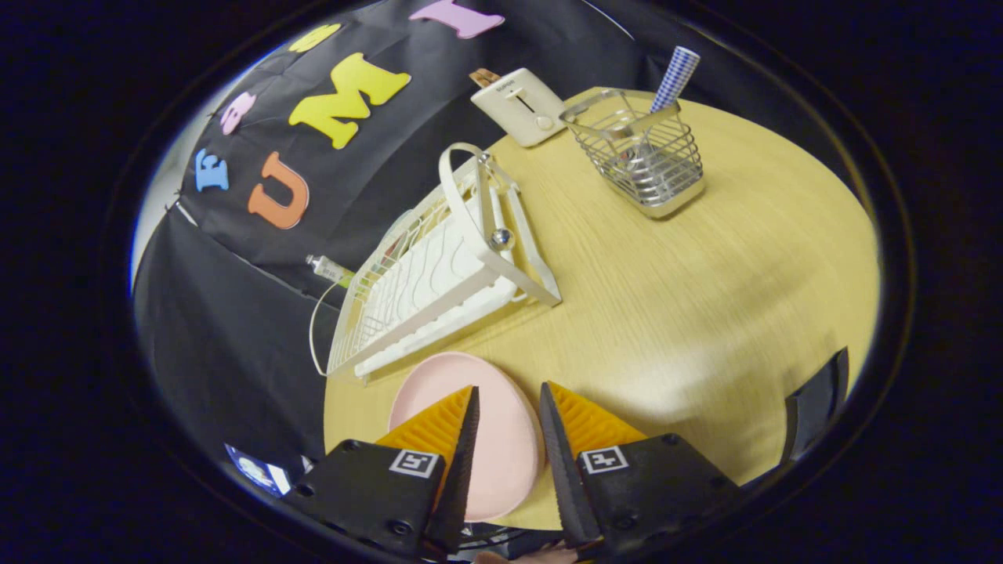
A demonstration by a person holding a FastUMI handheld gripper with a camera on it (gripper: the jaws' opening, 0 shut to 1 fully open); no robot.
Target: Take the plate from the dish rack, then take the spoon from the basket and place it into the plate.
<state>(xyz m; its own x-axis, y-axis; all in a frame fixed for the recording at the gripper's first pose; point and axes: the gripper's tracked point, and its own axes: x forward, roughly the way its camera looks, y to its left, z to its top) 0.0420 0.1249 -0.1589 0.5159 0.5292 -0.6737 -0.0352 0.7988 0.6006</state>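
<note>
Tongs (508,399) were released, fingers spread apart and gripping nothing. The pink plate (501,439) lay flat on the desk (705,313), showing in the gap between the two fingers, one finger overlapping its edge on one side in the view; whether either finger touched it, couldn't tell.

Just beyond the plate stood the white dish rack (439,274), with no dishes visible in it, its hoop handle raised at the far end. A thin white cable (317,337) looped off the desk edge beside the rack, near a small object (329,270) I couldn't identify.

Wire basket (646,160) sat well beyond the fingers on the far part of the desk, apart from the rack. A handle with a blue-and-white check pattern (675,77) stuck up out of it, tilted; probably the spoon, but the bowl end was hidden inside the basket so couldn't confirm.

White toaster (521,106) sat near the far desk edge, between rack and basket, with something brown poking out of its top at the back.

A dark object (819,403) sat at the near desk edge off to the side of the fingers, too cropped to name
</note>
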